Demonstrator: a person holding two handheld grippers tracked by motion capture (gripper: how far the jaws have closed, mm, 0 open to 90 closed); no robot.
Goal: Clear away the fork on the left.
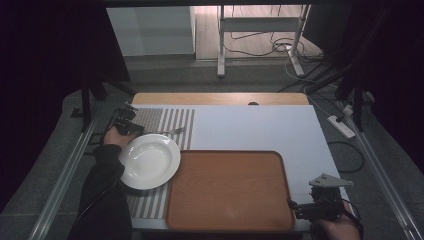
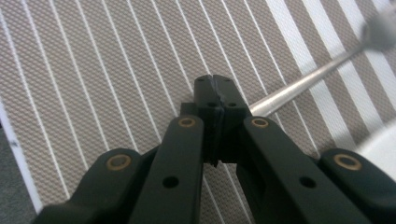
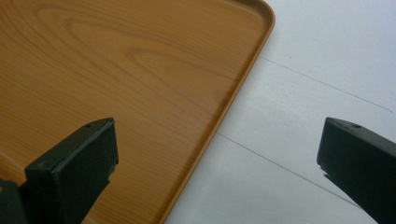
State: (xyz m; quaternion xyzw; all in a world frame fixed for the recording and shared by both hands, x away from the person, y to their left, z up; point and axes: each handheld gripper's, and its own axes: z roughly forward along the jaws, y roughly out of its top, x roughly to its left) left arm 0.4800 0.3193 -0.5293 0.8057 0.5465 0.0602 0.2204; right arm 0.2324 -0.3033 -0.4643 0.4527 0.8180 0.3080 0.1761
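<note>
A metal fork (image 1: 170, 131) lies on the striped placemat (image 1: 162, 119) just behind a white plate (image 1: 150, 161). My left gripper (image 1: 134, 130) sits at the fork's handle end. In the left gripper view its jaws are pressed together (image 2: 215, 84), and the fork's handle (image 2: 299, 86) runs out from under them to the upper right; the handle's tip is hidden. My right gripper (image 1: 296, 206) hovers at the near right corner of the wooden tray (image 1: 230, 190). It stands open (image 3: 217, 140) over the tray's rim (image 3: 233, 100), with nothing between its jaws.
The white tabletop (image 1: 250, 125) stretches behind and to the right of the tray. The plate's rim (image 2: 383, 142) lies close to the left gripper. A power strip (image 1: 341, 126) and cables lie on the floor at the right.
</note>
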